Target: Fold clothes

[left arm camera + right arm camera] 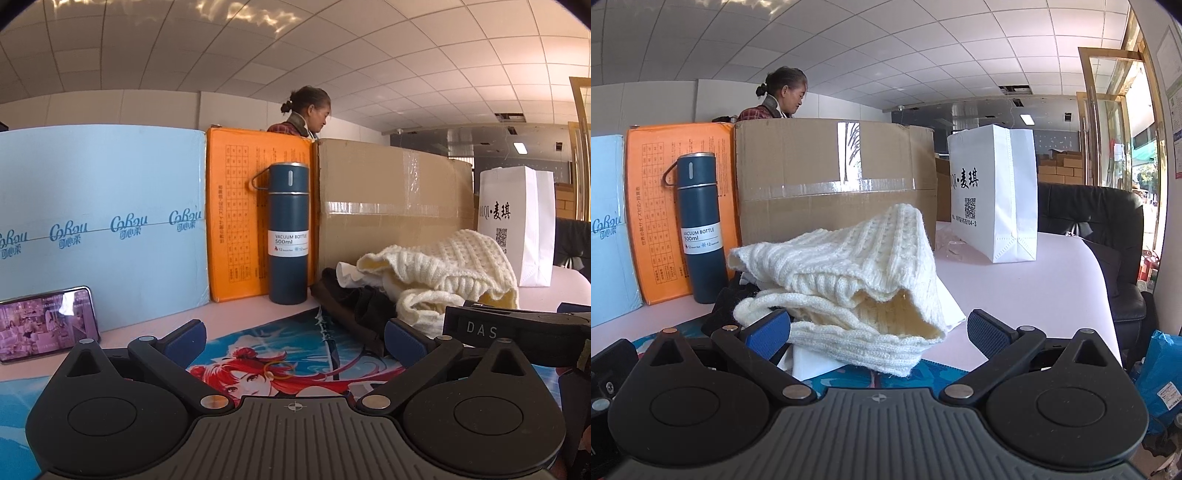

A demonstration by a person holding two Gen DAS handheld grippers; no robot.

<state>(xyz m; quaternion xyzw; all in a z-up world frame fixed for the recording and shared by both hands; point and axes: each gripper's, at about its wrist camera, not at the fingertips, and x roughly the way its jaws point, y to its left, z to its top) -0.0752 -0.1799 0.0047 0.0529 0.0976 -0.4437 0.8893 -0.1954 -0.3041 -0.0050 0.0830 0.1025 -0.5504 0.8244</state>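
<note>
- Sitting unfolded: cream knit sweater (849,280) heaped on dark garment (354,310), on the printed mat (280,354) edge.
- Left gripper (295,341), right gripper (879,332): jaws apart, empty.
- Folding not started, by the look.

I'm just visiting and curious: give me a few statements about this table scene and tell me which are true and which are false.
1. Both the left gripper and the right gripper are open and hold nothing. True.
2. The cream cable-knit sweater lies neatly folded flat. False: it sits in a crumpled heap.
3. The dark blue vacuum bottle stands upright in front of the orange box. True.
4. The white paper bag has tipped over. False: it stands upright.
5. A dark garment lies beside the sweater. True.
</note>
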